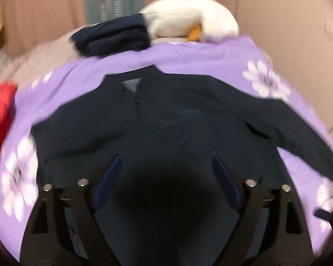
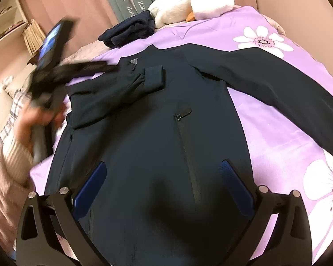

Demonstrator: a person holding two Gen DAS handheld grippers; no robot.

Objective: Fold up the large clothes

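Right gripper fingers apart, low centre, over dark navy jacket flat on purple floral bedspread | one sleeve folded across chest | left gripper apart; right view alone shows it blurred, upper left

Dark navy zip-front jacket spread flat on lilac floral bedspread, one sleeve folded across chest; right tongs parted above it.

Both wrist views close above the same jacket, forward-facing.
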